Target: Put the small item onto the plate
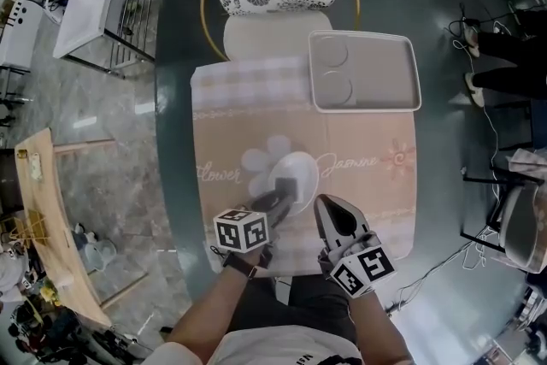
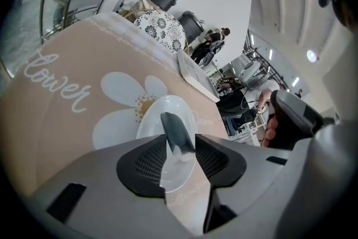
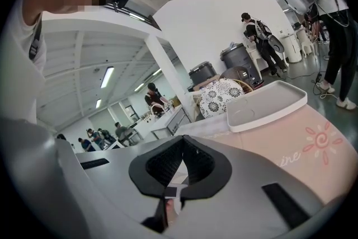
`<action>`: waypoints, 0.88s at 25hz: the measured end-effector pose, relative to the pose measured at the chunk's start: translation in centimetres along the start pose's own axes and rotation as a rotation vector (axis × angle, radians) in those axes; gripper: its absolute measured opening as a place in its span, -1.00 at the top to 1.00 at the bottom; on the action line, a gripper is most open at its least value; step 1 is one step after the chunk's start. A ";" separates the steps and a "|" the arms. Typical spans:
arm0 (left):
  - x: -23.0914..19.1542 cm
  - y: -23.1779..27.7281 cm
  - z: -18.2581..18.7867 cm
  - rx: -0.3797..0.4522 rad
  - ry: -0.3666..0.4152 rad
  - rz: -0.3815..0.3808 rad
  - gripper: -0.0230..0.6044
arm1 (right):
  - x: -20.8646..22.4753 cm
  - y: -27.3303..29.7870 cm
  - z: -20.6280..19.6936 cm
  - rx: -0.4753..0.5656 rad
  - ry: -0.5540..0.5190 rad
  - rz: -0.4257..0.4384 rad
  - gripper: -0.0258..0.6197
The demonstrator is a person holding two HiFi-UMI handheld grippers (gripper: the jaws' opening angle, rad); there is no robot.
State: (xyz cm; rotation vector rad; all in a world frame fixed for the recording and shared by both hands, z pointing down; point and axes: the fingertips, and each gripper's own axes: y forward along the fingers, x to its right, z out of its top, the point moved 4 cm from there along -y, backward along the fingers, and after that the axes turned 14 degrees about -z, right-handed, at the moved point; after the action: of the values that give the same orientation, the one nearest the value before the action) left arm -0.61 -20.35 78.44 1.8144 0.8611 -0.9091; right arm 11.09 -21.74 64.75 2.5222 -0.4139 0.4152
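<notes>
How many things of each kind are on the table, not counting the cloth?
Plate: 1
Small grey item: 1
Tray: 1
Total: 3

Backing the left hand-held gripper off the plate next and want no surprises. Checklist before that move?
1. Gray block resting on the white plate: ok.
2. Left hand-held gripper jaws apart, one on each side of the block: ok.
3. Pads fully clear of the block: cannot tell.
4. Right hand-held gripper shut, to the plate's right: ok.
5. Plate fully on the placemat: ok.
6. Tray at the far corner, out of the retreat path: ok.
</notes>
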 end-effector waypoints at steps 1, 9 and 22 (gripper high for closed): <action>0.0 0.0 -0.1 -0.015 0.025 0.017 0.46 | -0.1 0.0 0.0 -0.001 -0.001 0.005 0.88; -0.5 -0.7 -0.1 -0.073 0.152 0.157 0.32 | -0.3 -0.2 0.2 -0.003 -0.002 0.022 0.88; 6.5 -4.9 3.3 0.020 0.273 0.127 0.78 | -3.2 -2.1 3.2 -0.011 -0.033 0.024 0.88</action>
State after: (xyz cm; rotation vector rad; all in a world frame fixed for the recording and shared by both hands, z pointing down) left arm -2.33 -20.51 69.87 2.0165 0.8941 -0.6001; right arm 9.62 -21.19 60.08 2.5187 -0.4578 0.3802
